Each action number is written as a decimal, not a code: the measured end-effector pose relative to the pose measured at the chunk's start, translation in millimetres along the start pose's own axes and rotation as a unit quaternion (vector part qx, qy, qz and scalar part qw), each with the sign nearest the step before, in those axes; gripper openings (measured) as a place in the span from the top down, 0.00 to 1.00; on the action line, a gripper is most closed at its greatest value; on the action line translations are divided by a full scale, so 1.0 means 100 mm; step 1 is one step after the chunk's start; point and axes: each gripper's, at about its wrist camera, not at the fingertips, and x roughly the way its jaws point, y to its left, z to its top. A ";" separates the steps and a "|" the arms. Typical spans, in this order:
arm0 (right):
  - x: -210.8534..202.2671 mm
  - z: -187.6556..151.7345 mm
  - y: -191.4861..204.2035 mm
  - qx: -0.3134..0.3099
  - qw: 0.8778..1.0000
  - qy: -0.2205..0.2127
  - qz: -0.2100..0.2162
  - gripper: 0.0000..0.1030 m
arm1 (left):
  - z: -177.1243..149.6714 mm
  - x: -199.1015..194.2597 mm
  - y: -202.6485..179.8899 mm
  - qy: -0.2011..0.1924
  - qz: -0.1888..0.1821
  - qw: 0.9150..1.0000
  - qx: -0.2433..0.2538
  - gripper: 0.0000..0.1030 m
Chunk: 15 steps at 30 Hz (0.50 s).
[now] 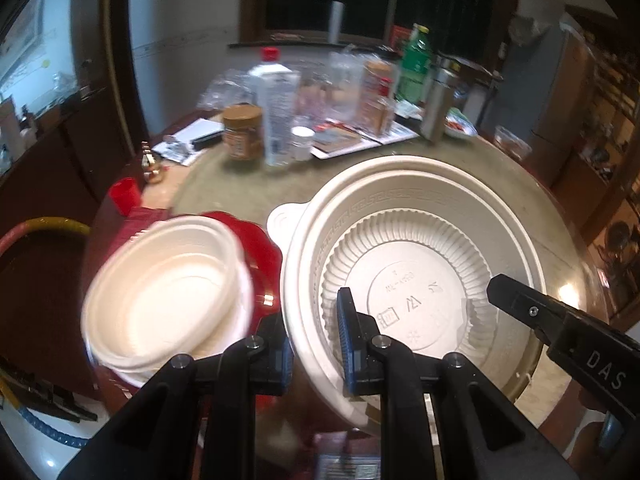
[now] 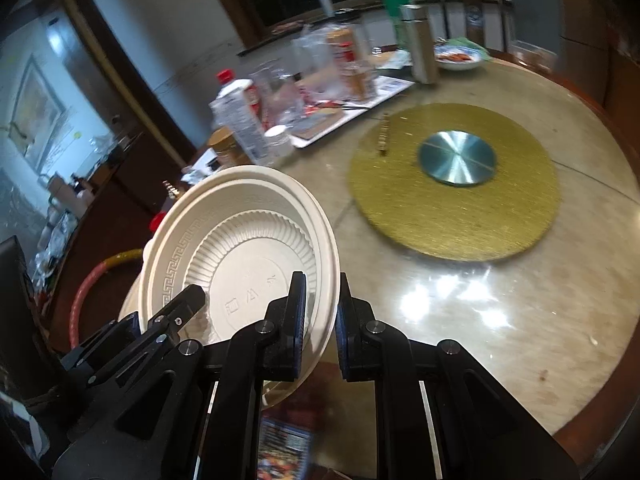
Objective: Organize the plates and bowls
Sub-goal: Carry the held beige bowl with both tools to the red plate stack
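A large cream plastic bowl (image 1: 412, 264) with a ribbed base and key-pattern band is held tilted above the table. My left gripper (image 1: 316, 344) is shut on its near left rim. My right gripper (image 2: 322, 320) is shut on its right rim; the bowl also shows in the right wrist view (image 2: 240, 256). One right finger (image 1: 560, 320) shows in the left wrist view, one left finger (image 2: 176, 312) in the right wrist view. A stack of smaller white bowls (image 1: 164, 292) sits on a red plate (image 1: 260, 244) to the left, blurred.
The round marble table (image 2: 500, 300) carries a gold turntable mat (image 2: 452, 208) with a steel disc (image 2: 456, 158). Bottles, jars, a steel flask (image 1: 438, 100) and papers crowd the far side. A red cup (image 1: 126, 196) and a hoop (image 1: 44, 228) are at the left.
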 end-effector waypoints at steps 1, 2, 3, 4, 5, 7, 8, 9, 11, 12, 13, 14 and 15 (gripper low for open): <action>0.01 0.01 0.07 -0.005 1.000 0.000 0.003 0.87 | 0.02 -0.03 0.06 -0.004 0.002 1.000 -0.004 0.83; 0.03 0.03 0.14 -0.010 1.000 0.000 0.006 0.87 | 0.03 -0.06 0.10 -0.007 0.003 1.000 -0.006 0.83; 0.03 0.04 0.18 -0.014 1.000 0.000 0.008 0.87 | 0.04 -0.11 0.16 -0.012 0.005 1.000 -0.010 0.83; 0.04 0.05 0.25 -0.020 1.000 0.000 0.011 0.87 | 0.06 -0.15 0.23 -0.018 0.010 1.000 -0.013 0.83; 0.04 0.07 0.34 -0.027 1.000 -0.001 0.014 0.87 | 0.08 -0.18 0.28 -0.022 0.013 1.000 -0.017 0.83; 0.06 0.10 0.48 -0.037 0.999 -0.004 0.019 0.87 | 0.09 -0.22 0.36 -0.027 0.020 0.999 -0.023 0.83; 0.07 0.12 0.55 -0.041 0.999 -0.003 0.023 0.87 | 0.10 -0.25 0.43 -0.031 0.025 0.999 -0.027 0.83; 0.09 0.12 0.61 -0.046 0.999 -0.003 0.025 0.87 | 0.11 -0.25 0.49 -0.032 0.027 0.999 -0.032 0.83; 0.13 0.14 0.74 -0.055 0.998 -0.001 0.032 0.87 | 0.13 -0.26 0.59 -0.035 0.031 0.998 -0.042 0.83; 0.15 0.16 0.80 -0.059 0.998 -0.001 0.035 0.87 | 0.14 -0.27 0.65 -0.037 0.035 0.998 -0.048 0.83; 0.16 0.16 0.84 -0.063 0.997 -0.001 0.036 0.87 | 0.14 -0.28 0.70 -0.039 0.039 0.997 -0.052 0.83; 0.18 0.17 0.91 -0.068 0.997 0.000 0.038 0.87 | 0.15 -0.29 0.74 -0.040 0.042 0.997 -0.055 0.83; 0.21 0.18 0.96 -0.072 0.997 0.003 0.042 0.87 | 0.16 -0.29 0.78 -0.042 0.047 0.996 -0.059 0.83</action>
